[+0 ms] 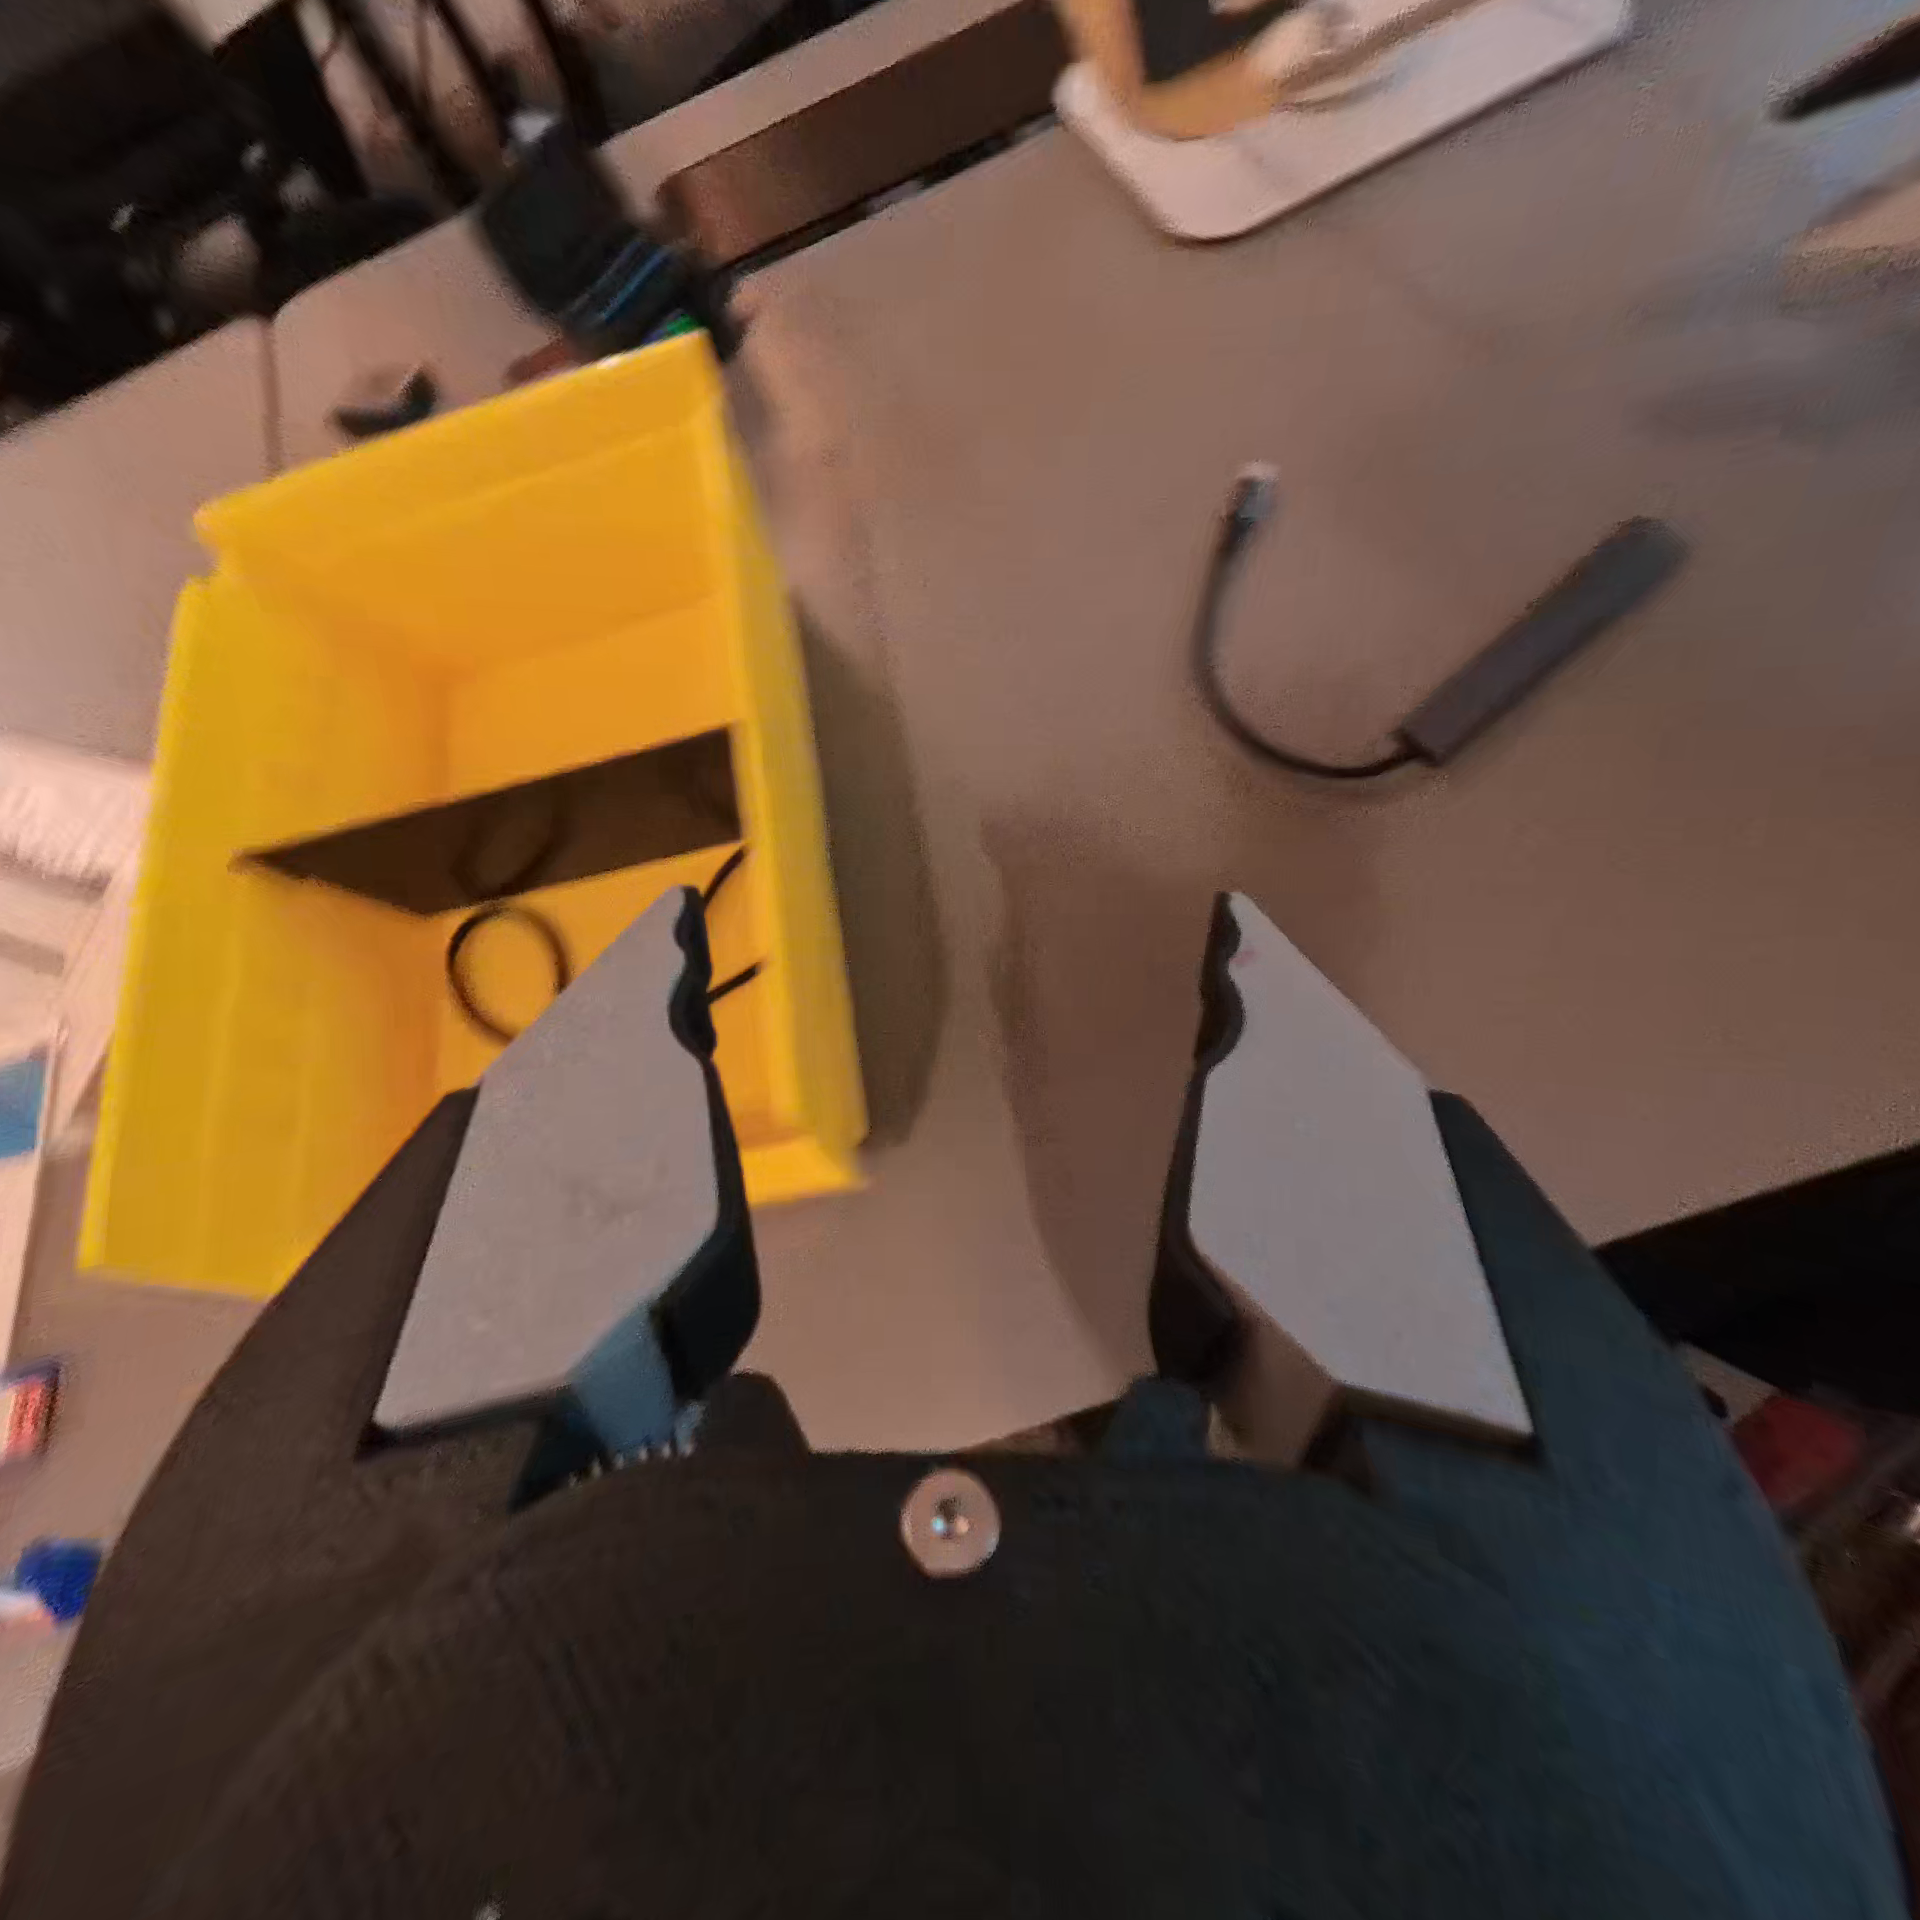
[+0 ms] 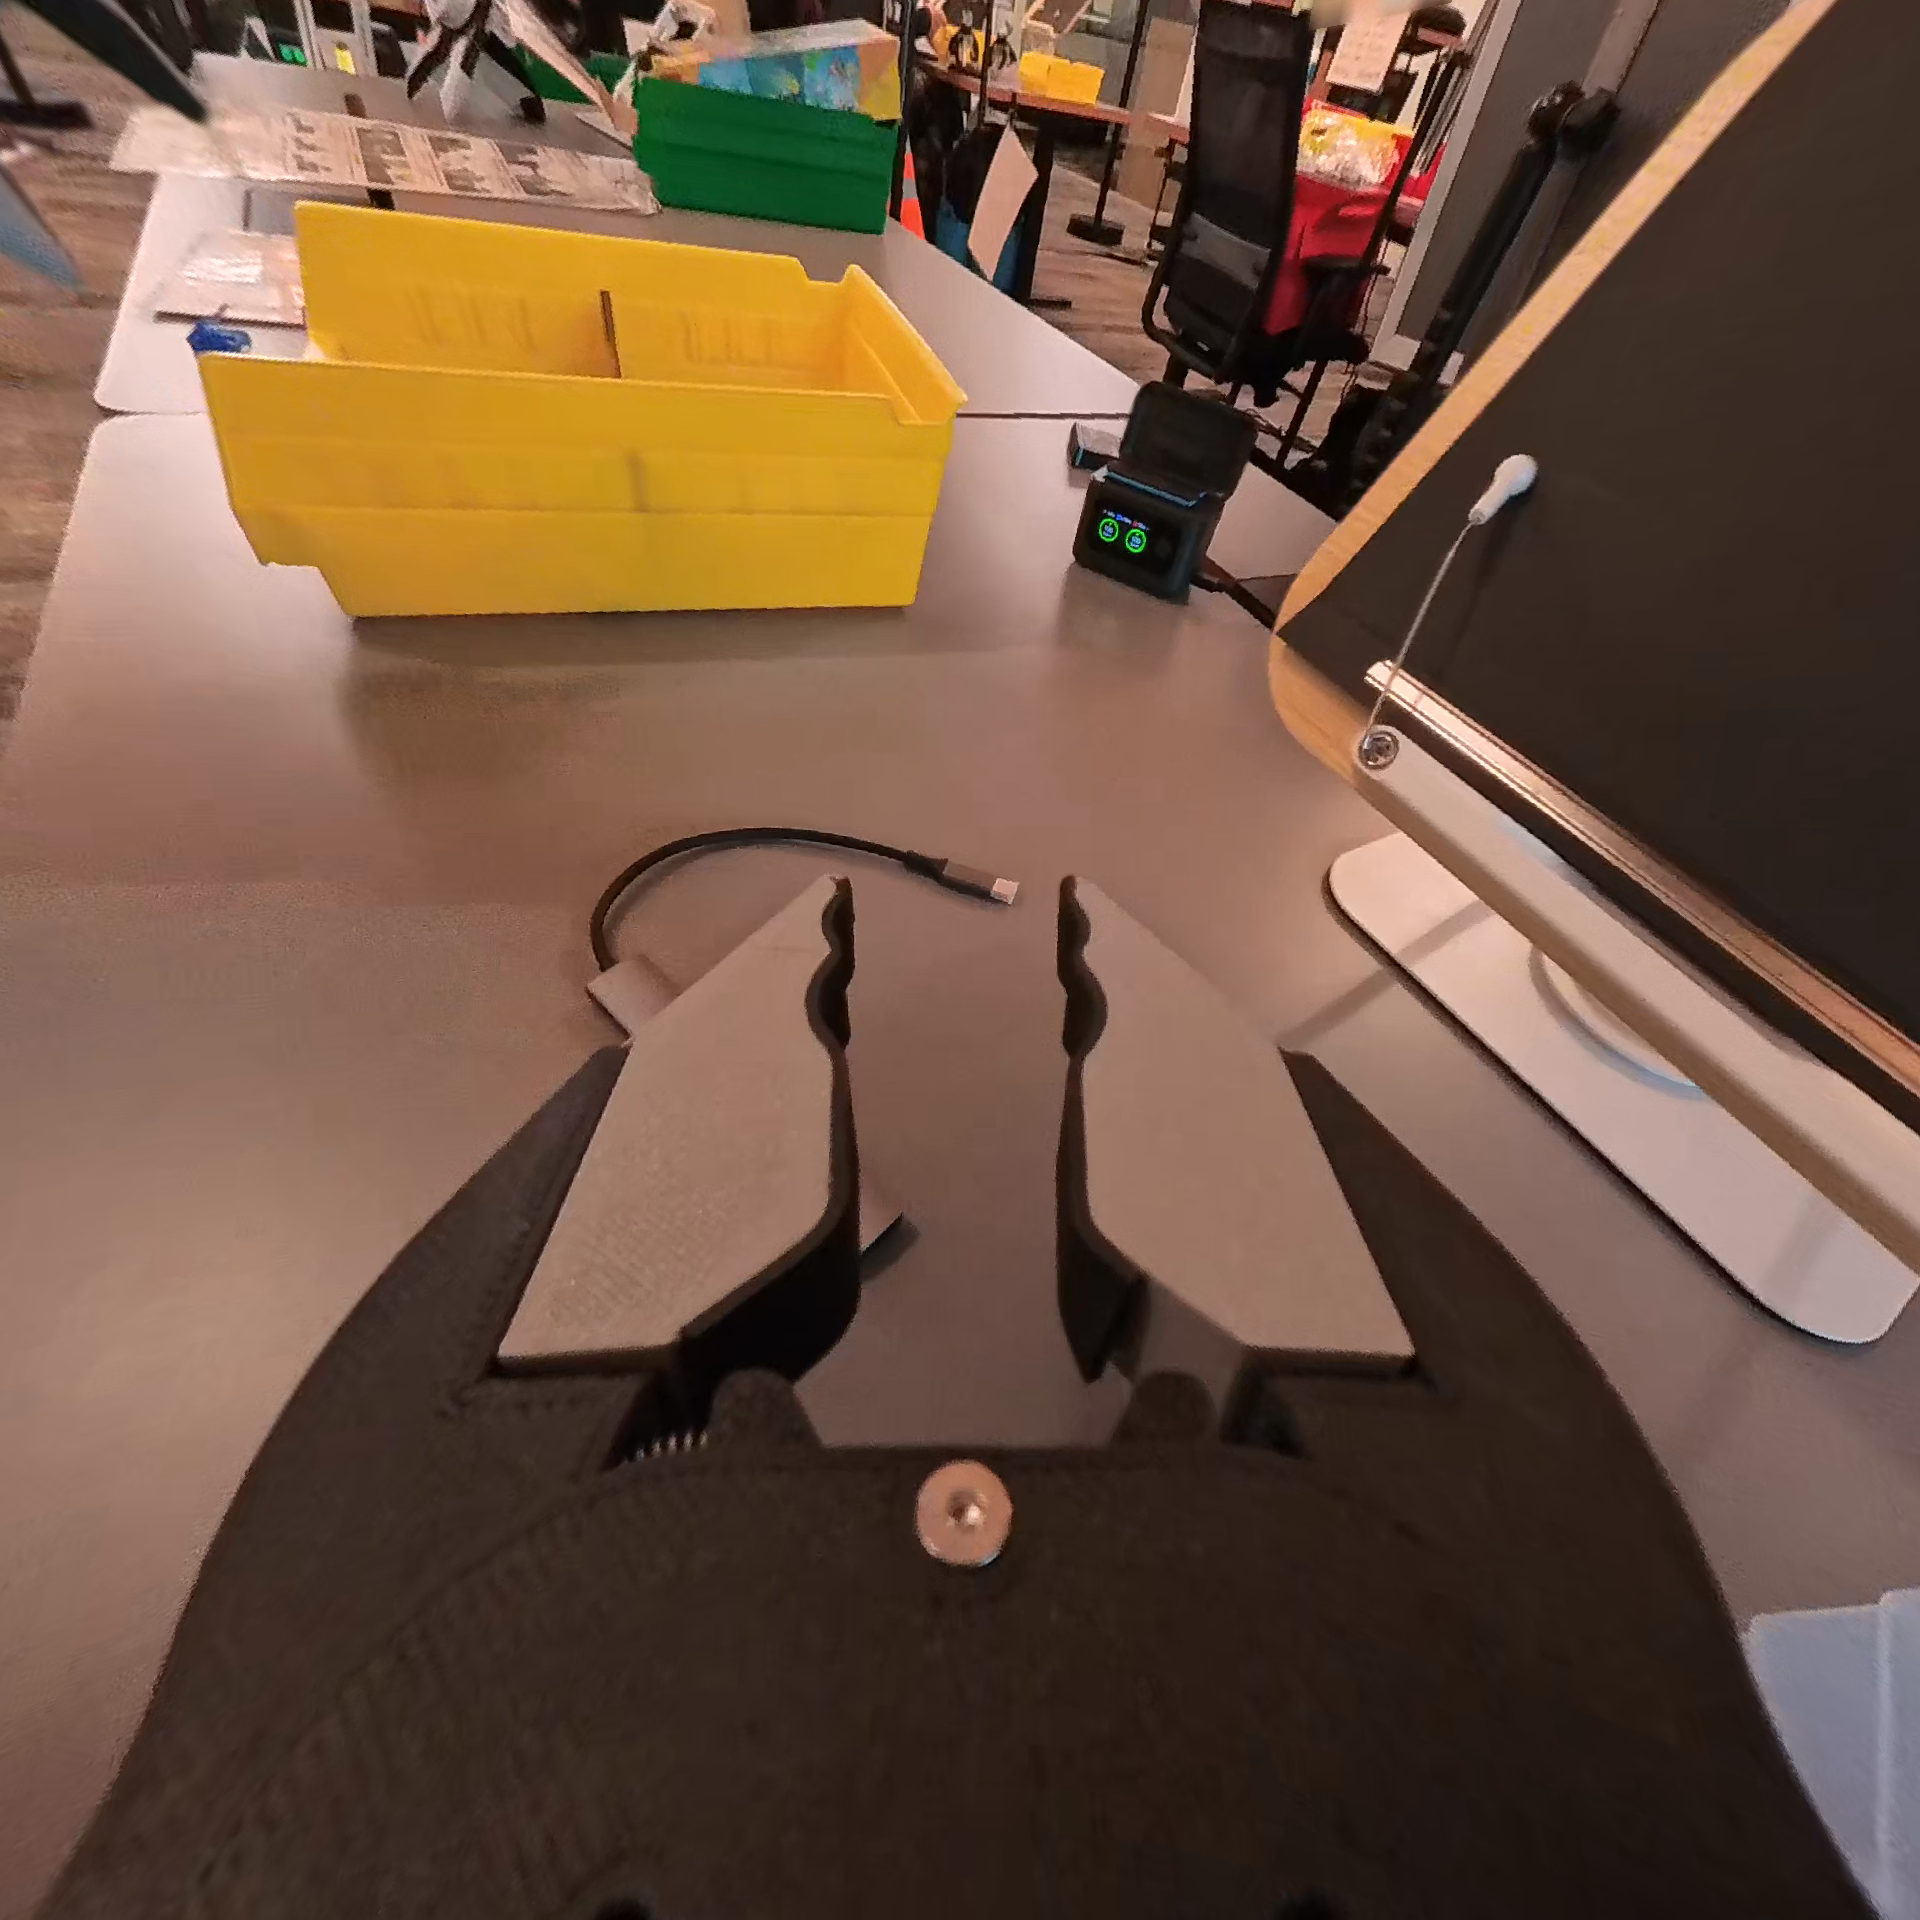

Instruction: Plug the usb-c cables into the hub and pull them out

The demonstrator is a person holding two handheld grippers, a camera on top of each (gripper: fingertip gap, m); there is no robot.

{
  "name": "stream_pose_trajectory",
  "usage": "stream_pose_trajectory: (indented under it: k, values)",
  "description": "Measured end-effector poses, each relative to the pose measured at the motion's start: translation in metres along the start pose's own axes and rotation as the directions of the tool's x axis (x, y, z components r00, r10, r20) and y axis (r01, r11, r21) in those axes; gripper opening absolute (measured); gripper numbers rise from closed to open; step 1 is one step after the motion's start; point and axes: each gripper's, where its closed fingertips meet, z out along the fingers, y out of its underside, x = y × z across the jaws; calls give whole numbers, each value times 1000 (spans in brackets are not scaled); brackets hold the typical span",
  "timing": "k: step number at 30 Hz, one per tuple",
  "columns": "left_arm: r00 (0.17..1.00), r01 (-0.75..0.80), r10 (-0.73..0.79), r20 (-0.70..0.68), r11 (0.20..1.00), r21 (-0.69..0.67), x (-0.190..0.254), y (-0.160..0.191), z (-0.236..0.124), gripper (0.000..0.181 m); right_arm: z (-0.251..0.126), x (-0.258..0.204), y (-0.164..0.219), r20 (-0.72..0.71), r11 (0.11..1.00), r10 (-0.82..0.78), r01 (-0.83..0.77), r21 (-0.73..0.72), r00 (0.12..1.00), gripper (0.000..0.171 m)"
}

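The left gripper [image 1: 956, 914] is spread wide and empty, poised above the near end of the yellow bin [image 1: 800, 831], where a coiled black cable [image 1: 504, 966] lies at about eight o'clock from its tips. The hub [image 1: 1538, 655] rests on the grey table [image 1: 1143, 468] at two o'clock, well apart from the bin, its own short lead [image 1: 1226, 665] curling away to a loose plug.

The left view is smeared, so judging depth looks hard: the gripper could strike the bin's wall or the dark divider [image 1: 499, 810], or pinch the cable's loop instead of its connector, leaving the plug dangling at a useless angle.

The right gripper [image 2: 956, 894] is also parted and holds nothing; its left finger covers most of the hub [image 2: 623, 987]. Only this view shows the lead's metal plug [image 2: 977, 883] clearly at twelve o'clock, plus a monitor stand [image 2: 1558, 1091] at three o'clock. Only the left view sees inside the bin
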Motion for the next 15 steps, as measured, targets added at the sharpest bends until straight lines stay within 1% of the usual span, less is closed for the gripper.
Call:
stream_pose_trajectory:
  k: [1, 4, 5, 8, 10, 11, 12, 15]
  values:
    - [999, 52, -52, 7, 999, 0, -20, 9, -4, 92, 0, 0, 1, -3, 1000, -2, 2, -4, 1000, 36]
    - [983, 182, -182, -11, 983, -17, -53, 38, 1, 93, 2, 0, 4, -6, 1000, -4, 4, -17, 1000, 36]
    - [978, 208, -209, -18, 978, -31, -55, 46, 8, 95, 3, 1, 6, -10, 1000, -5, 5, -23, 1000, 36]
    - [972, 211, -216, -90, 976, -56, -34, 58, 32, 93, 5, 5, 12, -26, 999, 1, -2, -43, 1000, 37]
    - [960, 207, -217, -178, 975, -75, -9, 55, 47, 91, 5, 9, 15, -34, 999, 13, -15, -47, 999, 37]
    - [953, 211, -223, -206, 974, -78, 0, 51, 52, 96, 4, 11, 16, -39, 999, 20, -22, -47, 999, 37]
    - [953, 201, -215, -213, 976, -86, 5, 47, 56, 96, 3, 13, 16, -43, 999, 28, -30, -46, 999, 37]
    - [941, 174, -189, -279, 982, -78, 16, 26, 56, 92, 2, 18, 16, -51, 998, 44, -47, -40, 998, 36]
